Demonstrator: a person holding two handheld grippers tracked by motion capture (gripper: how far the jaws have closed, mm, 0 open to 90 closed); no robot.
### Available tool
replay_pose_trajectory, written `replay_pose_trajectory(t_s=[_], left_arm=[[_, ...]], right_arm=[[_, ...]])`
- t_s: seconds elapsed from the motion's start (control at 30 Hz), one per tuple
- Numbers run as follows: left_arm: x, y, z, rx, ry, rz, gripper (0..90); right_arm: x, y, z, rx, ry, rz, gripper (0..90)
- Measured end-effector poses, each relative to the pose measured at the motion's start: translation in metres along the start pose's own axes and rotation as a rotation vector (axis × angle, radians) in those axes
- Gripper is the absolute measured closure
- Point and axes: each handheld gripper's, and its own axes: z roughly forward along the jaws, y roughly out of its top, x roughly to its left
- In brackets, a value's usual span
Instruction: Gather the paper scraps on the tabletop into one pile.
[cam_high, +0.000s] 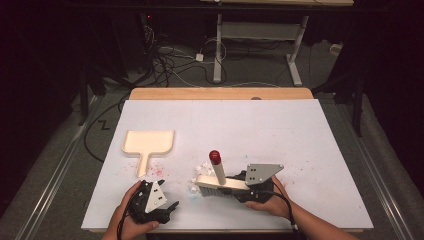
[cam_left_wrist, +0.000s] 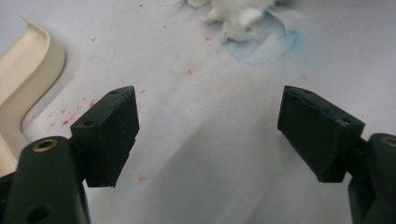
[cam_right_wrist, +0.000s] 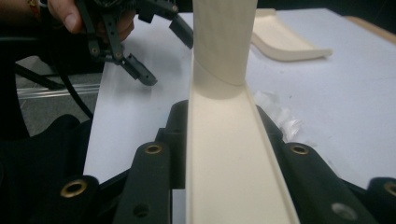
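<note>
- right gripper (cam_high: 239, 189) has its jaws pinched on the brush (cam_high: 220, 184), clamping the cream back of the head from both sides; right gripper view shows the head (cam_right_wrist: 229, 158) running straight up btwn the jaws, so the grip looks square and firm enough for sweeping.
- brush sits bristles-down on the sheet (cam_high: 300, 150) near the front edge, handle w/ red tip (cam_high: 215, 156) sticking up and tilted back – prob so the bristles lie flat while the hand stays low.
- white scraps (cam_high: 200, 170) lie just left of and behind the brush head, touching or nearly so; seems they're what gets swept.
- dustpan (cam_high: 148, 144) lies flat, well left of and behind the brush, handle pointing to the person – easy for the left hand to grab.
- left gripper (cam_high: 170, 207) hovers at the front left w/ jaws spread wide, nothing btwn them; its view looks down at bare sheet w/ red specks, scraps (cam_left_wrist: 238, 16) ahead, pan edge (cam_left_wrist: 28, 74) at left.
- my guess: left is free to fetch the pan, then the brush pushes scraps leftward into it.
- risk: light scraps may scatter if swept fast.
</note>
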Motion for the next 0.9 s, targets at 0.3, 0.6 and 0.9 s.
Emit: replay_pose_trajectory(t_s=[0.3, 0.6, 0.9], left_arm=[[-0.001, 0.000, -0.001, -0.001, -0.001, 0.004, 19.5], [-0.001, 0.000, -0.001, 0.001, 0.002, 0.000, 19.5], [-0.003, 0.003, 0.001, 0.008, -0.006, 0.014, 19.5]], right_arm=[[0.003, 0.011, -0.035, -0.063, -0.018, 0.024, 67.9], [0.009, -0.004, -0.093, -0.019, -0.131, 0.074, 67.9], [0.007, -0.035, -0.091, 0.077, -0.181, 0.112, 68.0]])
